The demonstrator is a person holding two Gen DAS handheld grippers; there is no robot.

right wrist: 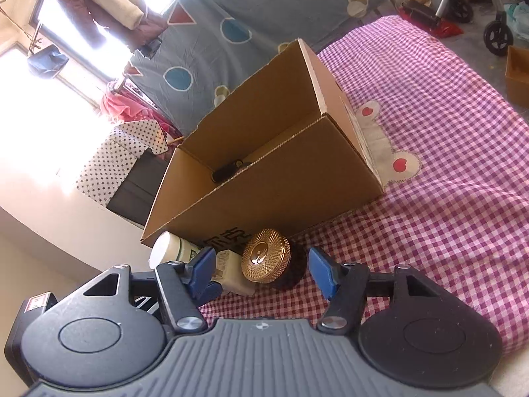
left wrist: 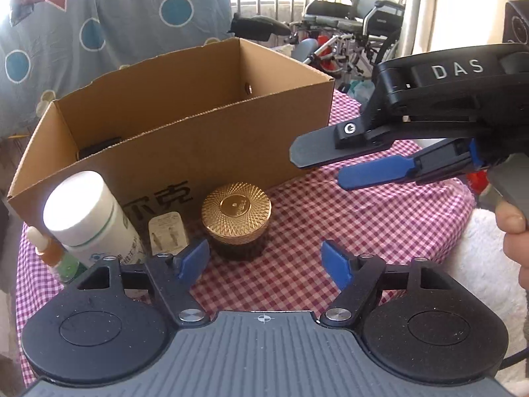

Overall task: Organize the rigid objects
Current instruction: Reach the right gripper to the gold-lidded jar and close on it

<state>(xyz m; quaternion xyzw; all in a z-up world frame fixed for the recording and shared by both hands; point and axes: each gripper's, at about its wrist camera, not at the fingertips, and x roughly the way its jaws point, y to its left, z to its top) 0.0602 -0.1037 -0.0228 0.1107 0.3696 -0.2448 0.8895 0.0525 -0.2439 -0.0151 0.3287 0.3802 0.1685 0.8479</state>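
A jar with a gold patterned lid [left wrist: 236, 211] stands on the checked cloth in front of an open cardboard box [left wrist: 198, 139]. Left of it are a white plug adapter [left wrist: 167, 235] and a white bottle [left wrist: 82, 211]. My left gripper [left wrist: 264, 261] is open just short of the jar, with only cloth between its blue pads. My right gripper [left wrist: 319, 165] reaches in from the right, open and above the cloth. In the right wrist view the gold jar [right wrist: 264, 254] sits just beyond the open right gripper [right wrist: 261, 273], untouched, with the adapter [right wrist: 231, 274] and bottle [right wrist: 168, 248] on its left.
A dark item [right wrist: 228, 170] lies inside the box [right wrist: 264, 178]. A small dropper bottle [left wrist: 43, 248] and a green-labelled item [left wrist: 66, 268] stand at the cloth's left edge. A patterned sheet [left wrist: 115, 16] hangs behind the box. Wheelchairs [left wrist: 357, 26] stand beyond the cloth.
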